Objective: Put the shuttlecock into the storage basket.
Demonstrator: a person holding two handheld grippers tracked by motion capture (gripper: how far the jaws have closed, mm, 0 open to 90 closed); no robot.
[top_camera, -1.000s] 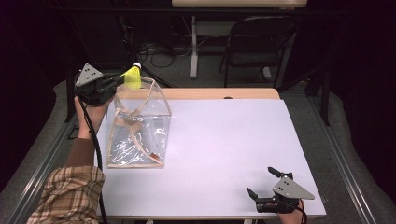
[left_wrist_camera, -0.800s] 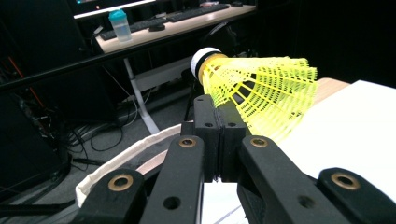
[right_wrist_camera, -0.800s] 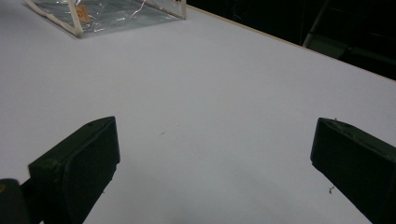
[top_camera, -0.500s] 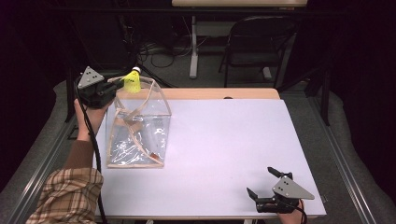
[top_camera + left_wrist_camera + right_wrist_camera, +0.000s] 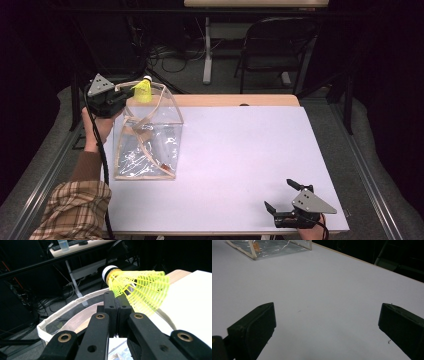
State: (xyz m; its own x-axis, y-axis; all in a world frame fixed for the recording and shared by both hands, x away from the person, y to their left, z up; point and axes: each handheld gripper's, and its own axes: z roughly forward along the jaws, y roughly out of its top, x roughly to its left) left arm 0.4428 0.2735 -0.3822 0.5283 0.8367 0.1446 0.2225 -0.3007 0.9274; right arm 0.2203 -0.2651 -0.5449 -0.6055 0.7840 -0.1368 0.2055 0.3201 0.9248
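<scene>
table (image 5: 240, 165) is bearing a clear bag (image 5: 150, 145) at its left. left gripper (image 5: 117, 306) is clamping a yellow shuttlecock (image 5: 140, 288) above the bag's rim, its mesh legible in the left gripper view. right gripper (image 5: 286, 196) is resting agape at the near right corner.

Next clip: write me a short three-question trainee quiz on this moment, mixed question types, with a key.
1. True or false: the left gripper is shut on the yellow shuttlecock.
2. Multiple choice: where is the shuttlecock? A) lying on the white table; B) held above the open top of the clear bag; C) between the fingers of the right gripper.
3. Fill in: the right gripper's jaws are ____.

Key: 1 true: its fingers pinch the edge of the mesh skirt. 2 B. 3 open, with nothing between them, low over the table's near right corner.
</scene>
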